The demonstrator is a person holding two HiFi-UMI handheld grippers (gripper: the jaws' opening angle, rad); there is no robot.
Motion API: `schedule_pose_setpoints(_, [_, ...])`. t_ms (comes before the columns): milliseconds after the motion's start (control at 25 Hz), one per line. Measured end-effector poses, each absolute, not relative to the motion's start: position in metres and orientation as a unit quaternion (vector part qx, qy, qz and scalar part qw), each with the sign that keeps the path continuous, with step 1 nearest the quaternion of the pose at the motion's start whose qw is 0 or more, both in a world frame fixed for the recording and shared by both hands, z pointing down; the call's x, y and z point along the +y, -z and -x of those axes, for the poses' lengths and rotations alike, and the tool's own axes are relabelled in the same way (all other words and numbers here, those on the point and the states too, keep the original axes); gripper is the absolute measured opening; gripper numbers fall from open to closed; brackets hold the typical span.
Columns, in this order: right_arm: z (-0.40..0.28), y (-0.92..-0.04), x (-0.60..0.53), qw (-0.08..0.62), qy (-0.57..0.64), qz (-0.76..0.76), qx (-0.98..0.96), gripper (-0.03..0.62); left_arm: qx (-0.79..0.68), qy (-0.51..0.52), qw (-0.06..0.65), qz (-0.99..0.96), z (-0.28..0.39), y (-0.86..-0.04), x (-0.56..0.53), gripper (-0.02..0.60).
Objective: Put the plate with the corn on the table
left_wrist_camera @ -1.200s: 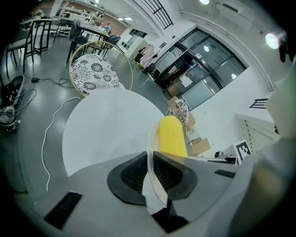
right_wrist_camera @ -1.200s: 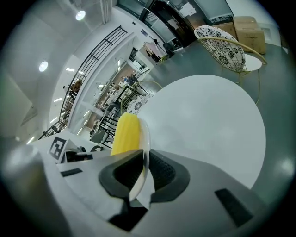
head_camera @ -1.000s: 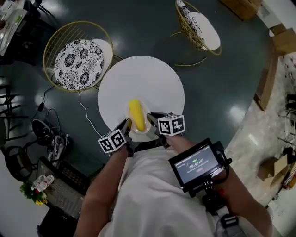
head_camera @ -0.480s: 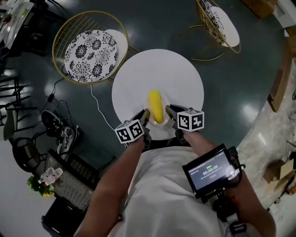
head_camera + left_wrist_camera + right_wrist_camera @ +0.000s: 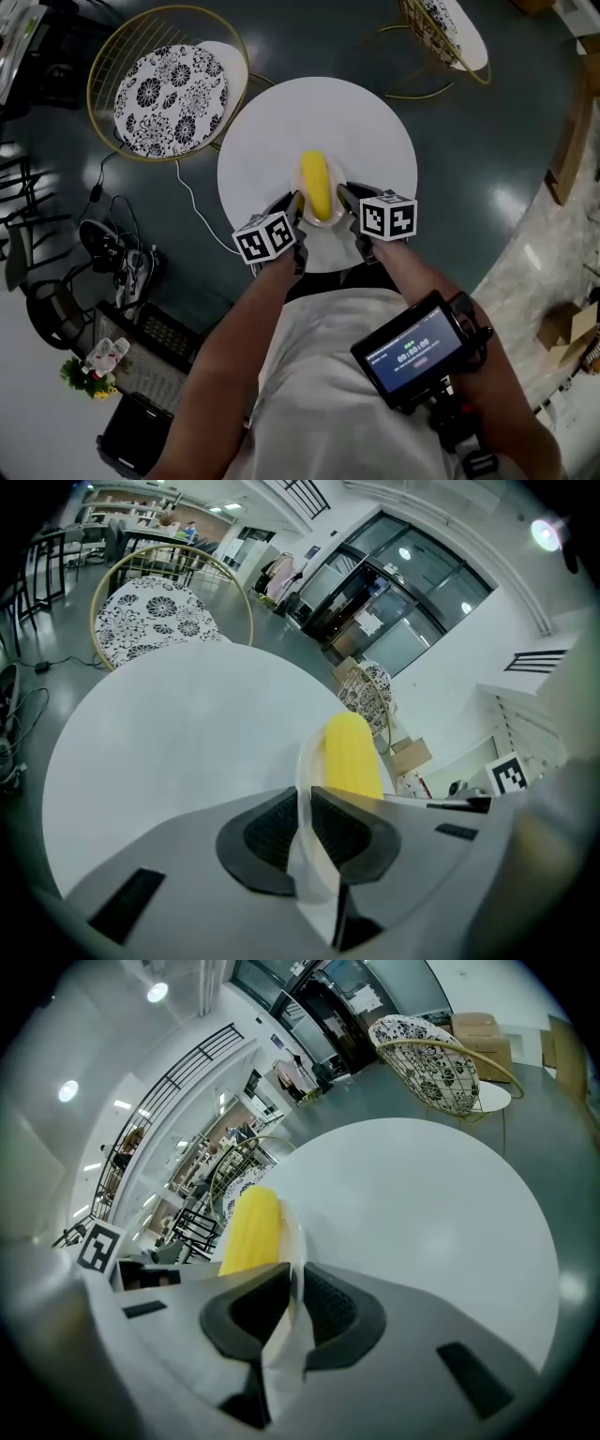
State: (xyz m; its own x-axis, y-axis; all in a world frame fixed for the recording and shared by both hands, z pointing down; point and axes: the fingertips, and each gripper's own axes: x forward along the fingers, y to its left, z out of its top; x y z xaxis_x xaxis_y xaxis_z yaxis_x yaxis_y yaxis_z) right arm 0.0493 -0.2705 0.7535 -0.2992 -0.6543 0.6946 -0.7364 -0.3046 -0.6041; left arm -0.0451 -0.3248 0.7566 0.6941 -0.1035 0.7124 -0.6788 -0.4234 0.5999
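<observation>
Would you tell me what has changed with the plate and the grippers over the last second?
The plate with the corn has been carried forward, from the near edge of the white table to further in over its top. The left gripper and right gripper still clamp opposite sides of its rim; nothing was let go. Whether it touches the table is unclear.

My head view looks steeply down on the table (image 5: 375, 122), while both gripper views peer close along my jaws, from opposite sides, at the same corn (image 5: 352, 757).
</observation>
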Motion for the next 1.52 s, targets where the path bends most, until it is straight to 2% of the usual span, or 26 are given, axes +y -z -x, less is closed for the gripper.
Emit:
schedule_pose_setpoints(360, [-0.055,-0.767,-0.275,0.064,-0.536,-0.602,-0.588,0.048,-0.254,-0.329,0.45,-0.791,0.036,-0.773,-0.328,0.047])
schedule_pose_setpoints(960, [-0.056,-0.777,-0.279,0.125,-0.507,-0.604,-0.602,0.051,-0.252,-0.396,0.357,-0.807,0.029,-0.775,-0.329,0.06])
schedule_pose_setpoints(1520, [-0.076,-0.761,-0.271,0.114,-0.478,-0.651,-0.579,0.052,-0.27,-0.344,0.357,-0.825,0.047,-0.758,-0.343,0.069])
